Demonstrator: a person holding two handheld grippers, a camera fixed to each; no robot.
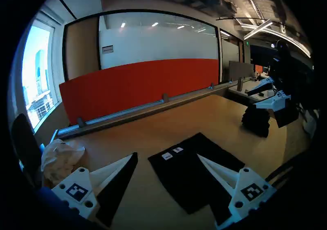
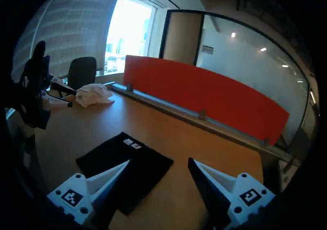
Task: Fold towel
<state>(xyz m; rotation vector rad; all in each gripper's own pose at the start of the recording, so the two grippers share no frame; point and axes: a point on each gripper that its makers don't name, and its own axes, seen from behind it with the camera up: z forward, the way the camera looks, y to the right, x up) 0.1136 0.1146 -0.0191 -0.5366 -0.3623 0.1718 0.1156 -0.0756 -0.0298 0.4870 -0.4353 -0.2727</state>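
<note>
My left tongs (image 1: 166,155) and right tongs (image 2: 159,160) gape wide, empty, by the black towel (image 1: 184,174); white tags (image 1: 172,153) perhaps printed, illegible

Left tool (image 1: 166,155), right tool (image 2: 159,161) agape.

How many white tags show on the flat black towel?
2. Both lie side by side near the far edge of the black towel: the nearer tag and the farther tag. Others may hide underneath.

Low views across the desk (image 1: 184,119) from opposite ends, sharing towel (image 1: 180,172), red partition (image 1: 139,86)
</note>
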